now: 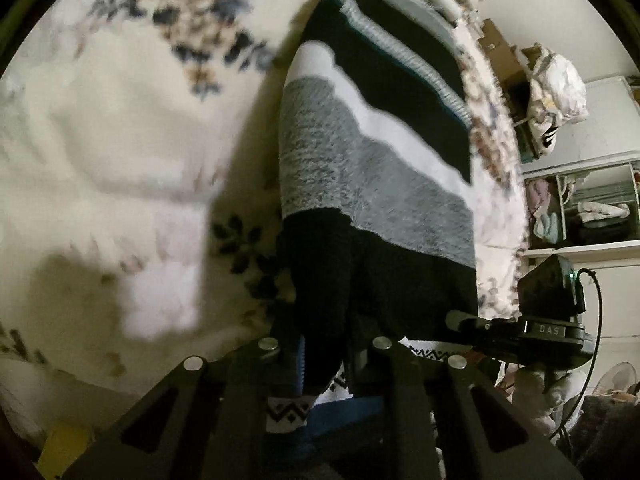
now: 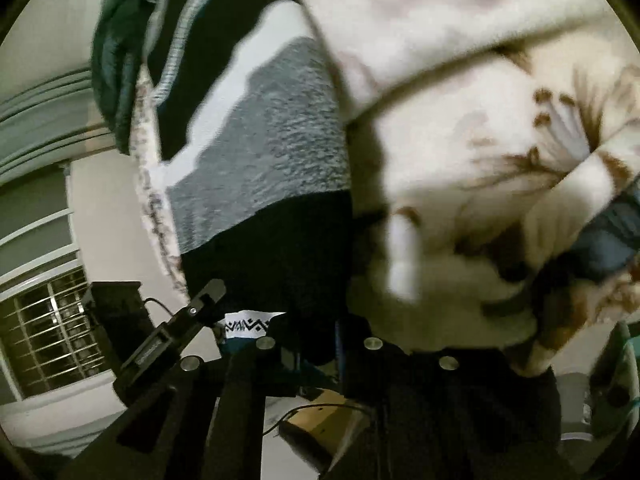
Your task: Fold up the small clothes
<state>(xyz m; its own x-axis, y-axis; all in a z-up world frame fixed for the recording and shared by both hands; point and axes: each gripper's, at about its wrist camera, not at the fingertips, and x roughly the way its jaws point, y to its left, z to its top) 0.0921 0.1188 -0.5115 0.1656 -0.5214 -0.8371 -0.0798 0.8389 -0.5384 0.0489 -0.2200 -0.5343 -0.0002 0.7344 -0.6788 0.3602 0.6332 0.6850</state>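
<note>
Knit garment (image 1: 360, 184) w/ black, white, heather-grey and black bands plus a ribbed pale edge is hanging stretched btwn both grippers, just above the floral bedspread (image 1: 120, 140). Left gripper (image 1: 324, 364) fingers are clamping its black hem; right gripper (image 2: 316, 350) fingers are pinching same hem.

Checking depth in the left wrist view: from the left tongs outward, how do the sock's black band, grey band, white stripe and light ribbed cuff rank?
1. Black band, clamped in the left tongs.
2. Grey band, just above.
3. White stripe, further up.
4. Ribbed cuff, top, farthest.
</note>
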